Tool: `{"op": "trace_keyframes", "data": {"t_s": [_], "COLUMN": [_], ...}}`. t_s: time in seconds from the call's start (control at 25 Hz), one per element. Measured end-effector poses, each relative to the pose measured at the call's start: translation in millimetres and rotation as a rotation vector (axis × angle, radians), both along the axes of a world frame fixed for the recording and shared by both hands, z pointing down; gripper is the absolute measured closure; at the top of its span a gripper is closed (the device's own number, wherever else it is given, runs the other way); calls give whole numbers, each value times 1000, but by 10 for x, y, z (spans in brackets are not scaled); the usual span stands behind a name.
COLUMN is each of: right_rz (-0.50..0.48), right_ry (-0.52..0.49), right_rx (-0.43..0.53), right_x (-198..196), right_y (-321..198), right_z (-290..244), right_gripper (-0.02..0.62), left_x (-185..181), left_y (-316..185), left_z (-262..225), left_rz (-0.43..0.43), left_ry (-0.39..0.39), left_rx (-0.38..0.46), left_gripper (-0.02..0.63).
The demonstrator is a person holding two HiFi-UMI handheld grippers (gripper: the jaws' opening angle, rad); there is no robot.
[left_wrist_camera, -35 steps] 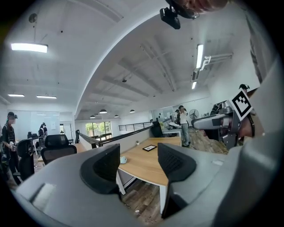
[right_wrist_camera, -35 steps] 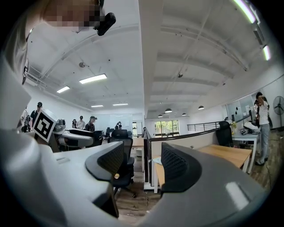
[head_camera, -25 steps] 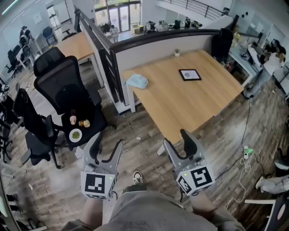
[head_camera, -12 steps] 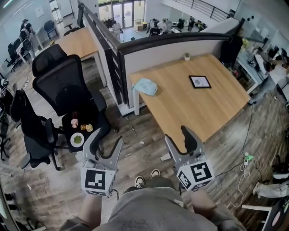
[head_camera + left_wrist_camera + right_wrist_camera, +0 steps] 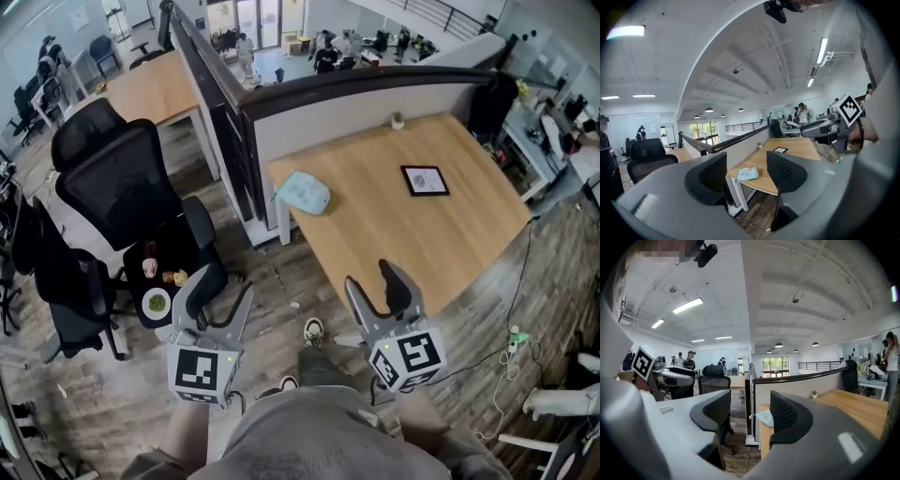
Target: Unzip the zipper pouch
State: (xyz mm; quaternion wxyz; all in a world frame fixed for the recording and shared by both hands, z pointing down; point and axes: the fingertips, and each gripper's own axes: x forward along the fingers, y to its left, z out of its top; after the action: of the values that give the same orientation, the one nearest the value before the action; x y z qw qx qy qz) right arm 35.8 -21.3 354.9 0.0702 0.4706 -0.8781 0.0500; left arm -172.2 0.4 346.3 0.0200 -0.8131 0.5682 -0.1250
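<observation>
A pale blue zipper pouch (image 5: 306, 193) lies near the left corner of a wooden desk (image 5: 394, 225). It also shows far off between the jaws in the left gripper view (image 5: 746, 174) and in the right gripper view (image 5: 765, 417). My left gripper (image 5: 217, 302) is held over the floor, well short of the desk, open and empty. My right gripper (image 5: 375, 288) hovers at the desk's near edge, open too, with nothing between its fingers. Both are far from the pouch.
A black tablet (image 5: 425, 180) and a small pot (image 5: 397, 121) sit on the desk by a grey partition (image 5: 356, 103). Black office chairs (image 5: 117, 187) stand left, one seat holding a plate (image 5: 157, 302) and snacks. Cables and a power strip (image 5: 513, 339) lie on the floor at right.
The view has shifted toward the desk as the person walks; the pouch and desk sit slightly lower and nearer. A foot has stepped forward. Both grippers keep their open pose.
</observation>
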Motion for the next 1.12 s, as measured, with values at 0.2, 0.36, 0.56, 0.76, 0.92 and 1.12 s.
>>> {"op": "trace_keyframes", "data": {"t_s": [0.2, 0.36, 0.56, 0.76, 0.92, 1.12], "right_rz": [-29, -69, -108, -93, -75, -62], "right_ry": [-7, -9, -9, -16, -40, -65], "right_rx": [-21, -23, -33, -35, -39, -69], "right_x": [46, 88, 128, 194, 183, 64], "right_y": [-675, -1173, -1655, -1980, -2151, -2290], "right_z": [43, 61, 59, 71, 53, 83], "right_gripper": [347, 347, 347, 347, 347, 347], "left_x": [135, 270, 398, 426, 366, 195], "left_y": [-656, -1181, -1673, -1942, -2081, -2237], "left_z": [19, -21, -100, -91, -66, -26], "left_rz": [-4, -1, -7, -19, -7, 19], "left_ry": [-10, -25, -31, -23, -25, -38], "left_rx": [-27, -10, -1, -28, -37, -37], "left_gripper": [345, 339, 334, 333, 333, 333]}}
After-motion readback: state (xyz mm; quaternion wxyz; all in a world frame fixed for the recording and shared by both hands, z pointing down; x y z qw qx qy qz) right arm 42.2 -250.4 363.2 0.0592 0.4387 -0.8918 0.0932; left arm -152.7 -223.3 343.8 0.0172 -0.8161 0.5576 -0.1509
